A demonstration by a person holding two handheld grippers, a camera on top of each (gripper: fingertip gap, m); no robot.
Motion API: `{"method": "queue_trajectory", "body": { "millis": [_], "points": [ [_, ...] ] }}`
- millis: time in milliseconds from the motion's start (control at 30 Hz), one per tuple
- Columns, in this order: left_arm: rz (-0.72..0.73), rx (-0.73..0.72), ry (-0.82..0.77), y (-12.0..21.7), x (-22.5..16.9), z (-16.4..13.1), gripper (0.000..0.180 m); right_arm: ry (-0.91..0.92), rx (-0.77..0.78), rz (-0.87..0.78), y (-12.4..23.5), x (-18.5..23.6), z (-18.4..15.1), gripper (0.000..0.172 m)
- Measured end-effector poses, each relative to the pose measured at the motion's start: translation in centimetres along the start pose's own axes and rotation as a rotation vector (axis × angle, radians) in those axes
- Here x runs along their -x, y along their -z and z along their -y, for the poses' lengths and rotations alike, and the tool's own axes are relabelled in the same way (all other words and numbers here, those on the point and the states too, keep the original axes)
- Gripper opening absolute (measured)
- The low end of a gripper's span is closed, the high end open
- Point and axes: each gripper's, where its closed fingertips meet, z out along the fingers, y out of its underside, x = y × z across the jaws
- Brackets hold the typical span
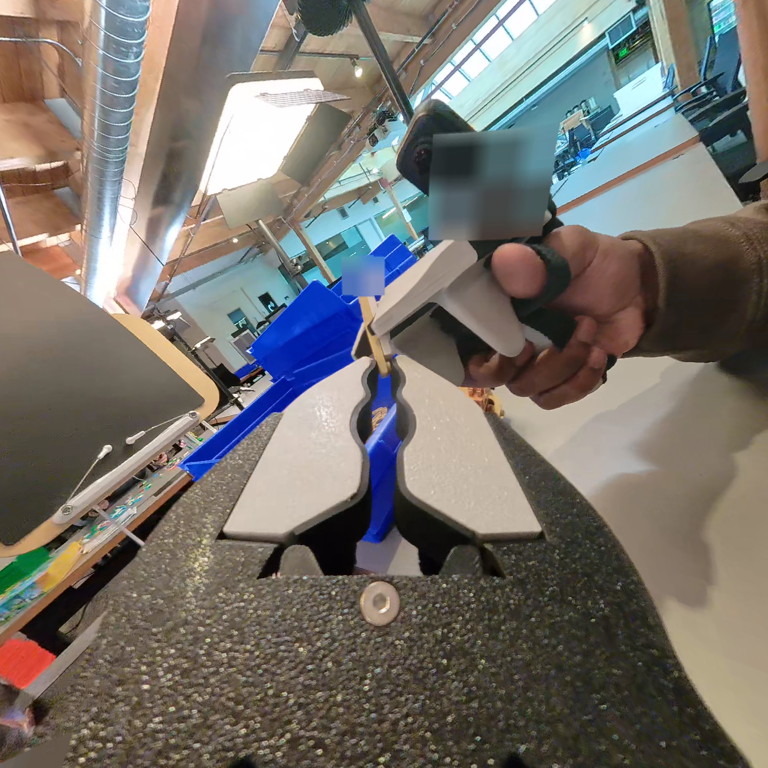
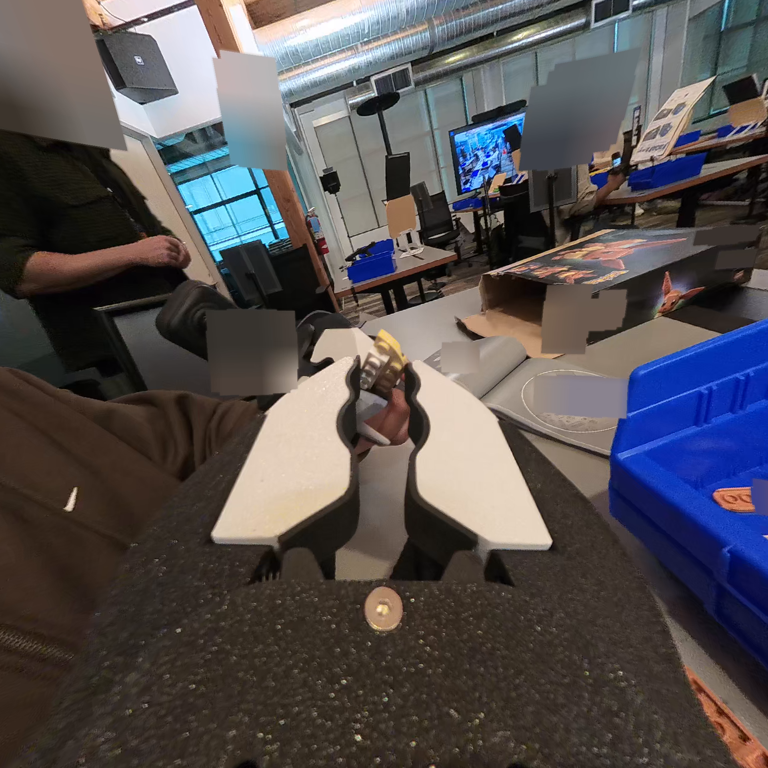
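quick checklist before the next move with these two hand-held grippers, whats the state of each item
1. Right hand-held gripper clamped on the grey-and-yellow studded piece: ok.
2. The piece's far end sits between the left hand-held gripper fingertips: ok.
3. Left pads pressing on the piece: cannot tell.
4. Blue bin apart from the right gripper: ok.
5. Open booklet lying flat on the table: ok.

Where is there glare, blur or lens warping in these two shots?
Left wrist view: the ceiling light panel is blown out white, and the duct and beams bend with wide-angle warping. Right wrist view: even lighting; the yellow and grey brick piece at the fingertips is slightly soft, and the blue bin smears near the edge.
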Motion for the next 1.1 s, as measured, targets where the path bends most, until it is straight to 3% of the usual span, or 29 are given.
{"method": "queue_trajectory", "body": {
  "millis": [133,300,500,567,833,1100],
  "points": [
    [0.024,0.025,0.004,0.0,0.4,-0.1,0.005,0.221,-0.016,-0.148,0.4,-0.6,0.7,0.025],
    [0.075,0.168,0.052,0.2,2.2,-1.8,0.005,0.796,0.019,-0.442,2.5,-1.4,2.0,0.026],
    [0.06,0.336,0.05,0.2,2.2,-4.2,0.005,1.526,0.286,-0.647,2.1,-2.2,0.3,0.019],
    [0.046,0.361,0.046,0.2,1.8,-4.4,0.005,1.672,0.388,-0.656,1.4,-2.9,-0.9,0.018],
    [-0.013,0.449,-0.004,0.3,0.2,-5.0,0.005,1.857,0.492,-0.664,0.0,-3.9,-2.5,0.015],
    [-0.05,0.516,-0.175,0.7,-0.3,-5.9,0.005,1.87,0.598,-0.583,-0.3,-4.2,-3.9,0.01]
  ]
}}
